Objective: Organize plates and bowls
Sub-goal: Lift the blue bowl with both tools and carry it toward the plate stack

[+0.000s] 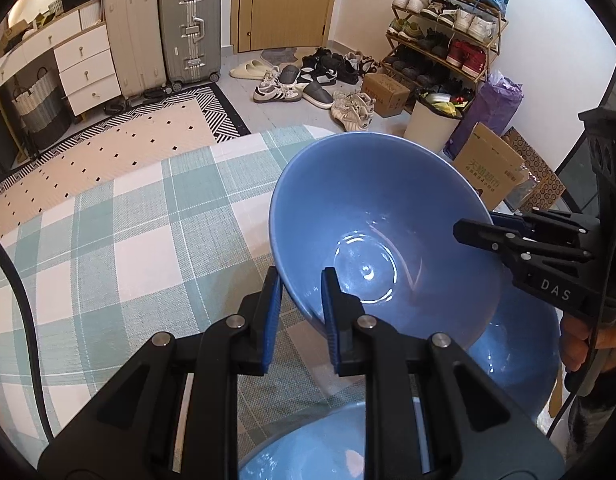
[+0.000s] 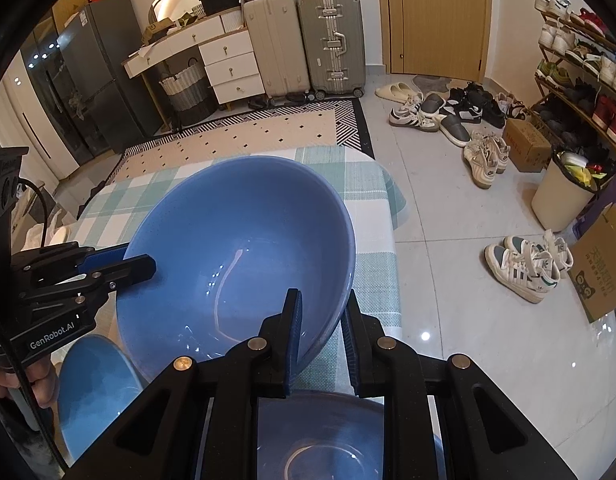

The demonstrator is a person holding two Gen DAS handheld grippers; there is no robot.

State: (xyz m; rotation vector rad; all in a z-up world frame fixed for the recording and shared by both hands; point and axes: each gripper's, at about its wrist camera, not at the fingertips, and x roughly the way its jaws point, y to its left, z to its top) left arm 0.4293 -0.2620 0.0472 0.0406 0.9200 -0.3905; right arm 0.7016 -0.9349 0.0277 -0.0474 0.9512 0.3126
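Observation:
A large blue bowl (image 1: 371, 216) is held tilted above the checked tablecloth (image 1: 128, 240). My left gripper (image 1: 302, 280) is shut on its near-left rim, one finger inside and one outside. My right gripper (image 2: 321, 304) is shut on the opposite rim of the same bowl (image 2: 244, 240). Each gripper shows in the other view, the right (image 1: 479, 228) and the left (image 2: 142, 262). Two more blue bowls sit on the table below: one to the right (image 1: 515, 344), one at the bottom edge (image 1: 315, 448). They also show in the right wrist view, one (image 2: 94, 388) left and one (image 2: 327, 436) under my fingers.
The table's far edge (image 2: 391, 216) drops to a tiled floor with scattered shoes (image 2: 483, 152). A bin (image 1: 431, 120), cardboard boxes (image 1: 487, 168) and a shoe rack (image 1: 447, 32) stand at the right. Suitcases (image 2: 304, 40) and drawers (image 2: 232, 68) stand at the back.

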